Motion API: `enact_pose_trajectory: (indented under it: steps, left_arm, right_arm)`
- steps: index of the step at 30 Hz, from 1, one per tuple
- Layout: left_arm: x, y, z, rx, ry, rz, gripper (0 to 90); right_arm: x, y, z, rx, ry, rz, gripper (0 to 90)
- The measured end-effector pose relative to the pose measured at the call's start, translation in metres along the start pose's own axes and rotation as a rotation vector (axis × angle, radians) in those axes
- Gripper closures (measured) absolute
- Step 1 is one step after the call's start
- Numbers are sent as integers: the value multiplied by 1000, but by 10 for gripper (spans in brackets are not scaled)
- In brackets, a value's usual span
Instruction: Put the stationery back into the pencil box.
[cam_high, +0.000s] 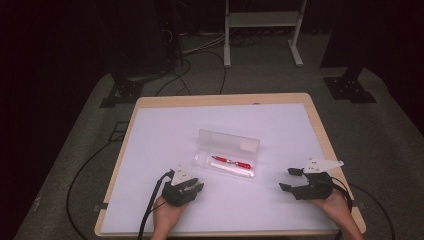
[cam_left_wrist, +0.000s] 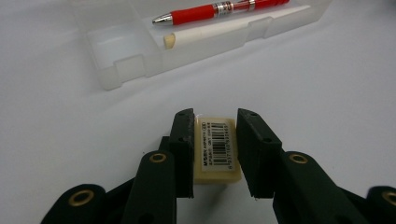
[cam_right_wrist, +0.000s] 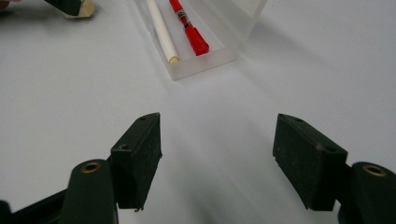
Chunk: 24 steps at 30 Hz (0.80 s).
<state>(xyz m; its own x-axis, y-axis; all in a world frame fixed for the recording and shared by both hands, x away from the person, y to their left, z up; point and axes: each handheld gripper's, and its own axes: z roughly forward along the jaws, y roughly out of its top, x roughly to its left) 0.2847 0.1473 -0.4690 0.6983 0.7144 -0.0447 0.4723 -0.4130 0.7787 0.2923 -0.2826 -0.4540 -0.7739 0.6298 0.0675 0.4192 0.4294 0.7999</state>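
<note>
The left gripper (cam_left_wrist: 215, 154) pinches a cream eraser (cam_left_wrist: 215, 148) between its jaws on the white table cover (cam_high: 165, 135); its barcode label reads clearly in the left gripper view, while from the high view the eraser is hidden under the gripper (cam_high: 189, 188). Just beyond lies an open clear pencil case (cam_left_wrist: 116, 60) holding a red pen (cam_left_wrist: 219, 10) and a white stick (cam_left_wrist: 205, 31) side by side, lid (cam_high: 229, 141) standing behind. The right gripper (cam_right_wrist: 217, 158), well apart from the case, rests with jaws spread wide on nothing. A white stand (cam_high: 262, 30) rises beyond the table.
</note>
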Motion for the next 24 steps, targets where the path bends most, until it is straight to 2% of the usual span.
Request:
enact_pose_trajectory:
  steps: [16,24]
  left_arm:
    - [10,18,-11,-58,11,-18,684]
    - [11,26,-10,-60,14,-21,684]
  right_arm:
    - [0,-3,0,-4,4,3,306]
    - [0,-4,2,0,10,0,305]
